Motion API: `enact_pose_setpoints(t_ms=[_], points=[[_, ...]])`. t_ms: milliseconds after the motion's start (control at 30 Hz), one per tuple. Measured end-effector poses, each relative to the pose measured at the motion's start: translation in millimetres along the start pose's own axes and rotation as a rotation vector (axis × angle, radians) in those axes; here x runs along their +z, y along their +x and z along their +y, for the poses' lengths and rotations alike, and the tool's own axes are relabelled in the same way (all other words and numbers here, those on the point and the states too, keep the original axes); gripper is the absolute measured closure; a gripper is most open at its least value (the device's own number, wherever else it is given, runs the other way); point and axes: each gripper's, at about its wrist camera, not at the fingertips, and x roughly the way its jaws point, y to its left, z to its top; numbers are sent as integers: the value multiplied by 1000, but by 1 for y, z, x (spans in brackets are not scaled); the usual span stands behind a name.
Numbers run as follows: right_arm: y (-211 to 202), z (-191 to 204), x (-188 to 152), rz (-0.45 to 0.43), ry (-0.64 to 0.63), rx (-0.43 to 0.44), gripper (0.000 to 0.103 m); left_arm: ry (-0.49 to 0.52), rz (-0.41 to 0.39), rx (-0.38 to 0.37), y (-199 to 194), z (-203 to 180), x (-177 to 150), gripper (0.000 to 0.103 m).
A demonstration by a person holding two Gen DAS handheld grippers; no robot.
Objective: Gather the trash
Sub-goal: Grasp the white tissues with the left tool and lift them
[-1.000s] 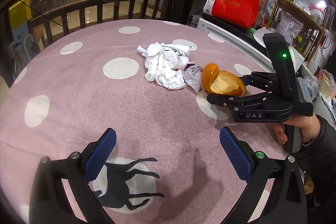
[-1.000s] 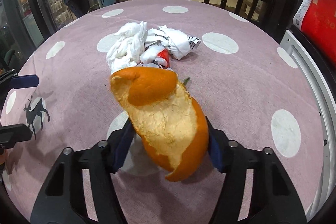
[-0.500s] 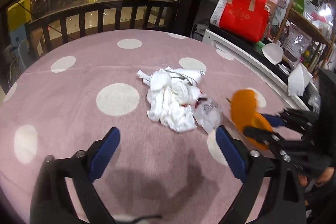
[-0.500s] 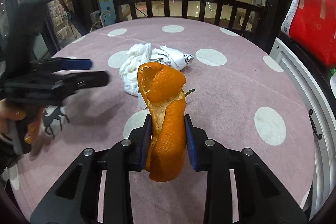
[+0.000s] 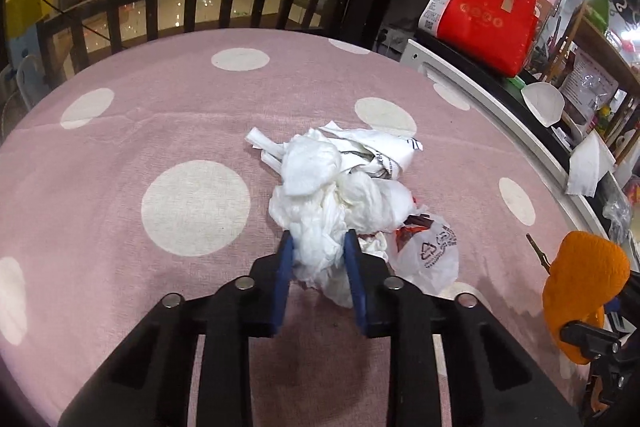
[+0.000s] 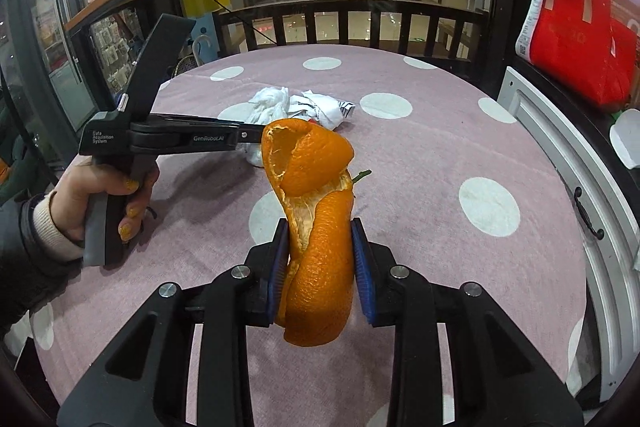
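1. Since a second ago, the left tool has crossed the pink dotted worktop to the crumpled tissue pile; its jaws are closing, blue pads pressing a white wad.
2. Right tool has lifted off the cloth, clamped on the orange peel, which stands upright.
3. A plastic wrapper lies just beside the pile.

Both wrist views look down, sharing tablecloth.

Pink white-dotted tablecloth, white tissue, orange peel.
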Motion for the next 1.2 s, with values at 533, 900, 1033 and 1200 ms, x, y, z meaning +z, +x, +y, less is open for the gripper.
enact_pose_setpoints(t_ms=[533, 900, 1033, 1200], points=[[-48, -8, -37, -67, 99, -7, 72, 31, -149, -18, -91, -24, -41, 87], [-94, -6, -73, -102, 136, -34, 72, 73, -199, -80, -138, -66, -82, 87], [-112, -11, -88, -120, 156, -50, 72, 101, -222, -93, -150, -82, -94, 87], [-135, -23, -109, -135, 186, -79, 72, 126, -235, -135, -160, -106, -108, 87]])
